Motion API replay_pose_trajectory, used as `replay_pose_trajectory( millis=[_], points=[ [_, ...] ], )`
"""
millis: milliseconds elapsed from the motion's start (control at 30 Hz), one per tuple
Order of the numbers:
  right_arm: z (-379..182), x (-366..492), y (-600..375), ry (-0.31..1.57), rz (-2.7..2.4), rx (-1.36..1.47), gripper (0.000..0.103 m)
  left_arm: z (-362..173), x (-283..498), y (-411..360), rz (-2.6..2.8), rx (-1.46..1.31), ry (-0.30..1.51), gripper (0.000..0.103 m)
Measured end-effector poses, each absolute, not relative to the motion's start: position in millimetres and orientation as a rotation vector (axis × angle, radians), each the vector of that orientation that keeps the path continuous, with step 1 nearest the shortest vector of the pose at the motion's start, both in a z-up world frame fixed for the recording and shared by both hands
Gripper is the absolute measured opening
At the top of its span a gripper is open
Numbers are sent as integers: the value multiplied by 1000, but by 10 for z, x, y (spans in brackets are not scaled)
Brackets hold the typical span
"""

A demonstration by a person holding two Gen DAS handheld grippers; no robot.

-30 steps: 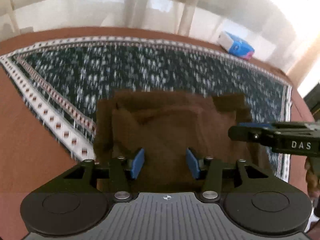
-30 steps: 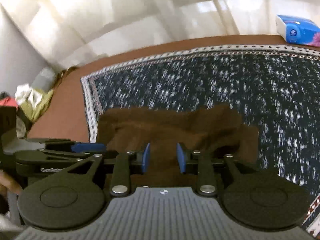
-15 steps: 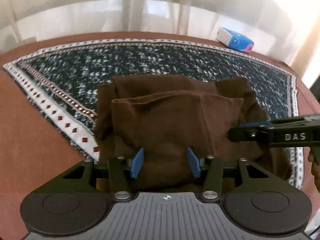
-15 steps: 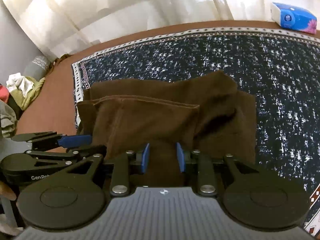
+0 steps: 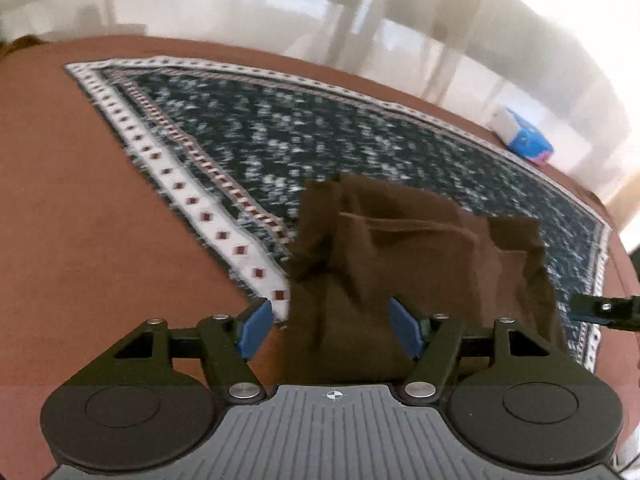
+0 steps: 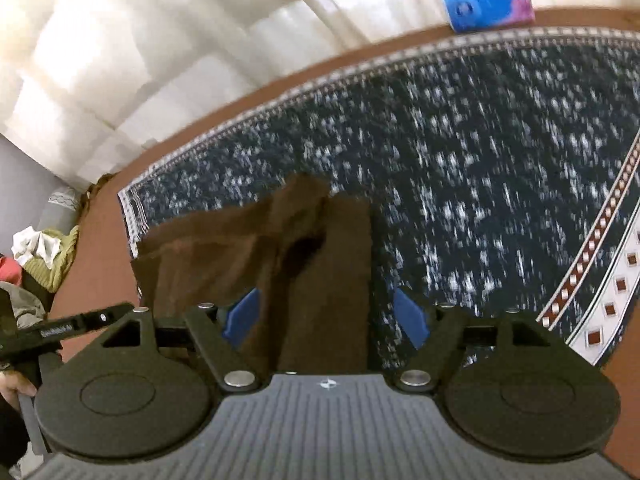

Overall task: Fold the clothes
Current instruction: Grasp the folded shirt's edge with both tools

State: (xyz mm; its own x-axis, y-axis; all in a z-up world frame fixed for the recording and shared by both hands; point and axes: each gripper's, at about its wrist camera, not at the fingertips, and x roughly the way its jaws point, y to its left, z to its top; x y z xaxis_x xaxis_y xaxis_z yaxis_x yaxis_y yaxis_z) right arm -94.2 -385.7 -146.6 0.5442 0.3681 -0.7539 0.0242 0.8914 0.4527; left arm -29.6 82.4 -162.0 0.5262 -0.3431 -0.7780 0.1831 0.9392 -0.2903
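Observation:
A brown garment [image 5: 416, 256] lies folded in layers on a dark speckled cloth [image 5: 320, 136]. My left gripper [image 5: 331, 330] hovers over its near left edge. Its jaws are opening, with cloth between the blue pads [image 5: 256, 326] but neither pad pressing it. In the right wrist view the brown garment [image 6: 256, 256] sits at centre left. My right gripper [image 6: 326, 320] is over its near right edge, jaws opening too, and the right pad stands clear of the fabric. Each gripper shows in the other's view: the right gripper [image 5: 604, 312] and the left gripper [image 6: 68, 326].
The speckled cloth has a white diamond-patterned border [image 5: 192, 200] and covers a brown table [image 5: 80, 200]. A blue tissue pack [image 6: 484, 2] sits at the far edge by pale curtains. A pile of other clothes [image 6: 44, 256] lies off the table's left. A hand [image 6: 12, 384] holds the left tool.
Both grippers widened their jaws and let go of the brown garment. The left one shifted left and the right one shifted right, so the garment now sits off-centre in each view.

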Motion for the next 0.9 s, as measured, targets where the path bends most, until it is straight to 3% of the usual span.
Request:
replay_pose_trajectory(
  millis=[433,567,767,833,867,900],
  points=[
    [-1698,-740,-3673,1035,208,427,81,-1845,-12,730,-407,-185,1027,80],
    [-1669,-730,-3581,1057,274,451,75,-1843,8,746,-459,-217,1031,73],
    [-1709,-691,-3465,1049,205,449,75,-1878,74,735,-473,-223,1042,80],
    [-1700,-677,-3357,1052,190,402,75,-1858,73,665,-474,-190,1044,77],
    [-1698,-662,-3314,1058,192,382,68,-1850,70,627,-477,-170,1043,64],
    [-1694,-656,-3285,1070,199,373,48,-1837,59,584,-473,-141,1040,59]
  ],
)
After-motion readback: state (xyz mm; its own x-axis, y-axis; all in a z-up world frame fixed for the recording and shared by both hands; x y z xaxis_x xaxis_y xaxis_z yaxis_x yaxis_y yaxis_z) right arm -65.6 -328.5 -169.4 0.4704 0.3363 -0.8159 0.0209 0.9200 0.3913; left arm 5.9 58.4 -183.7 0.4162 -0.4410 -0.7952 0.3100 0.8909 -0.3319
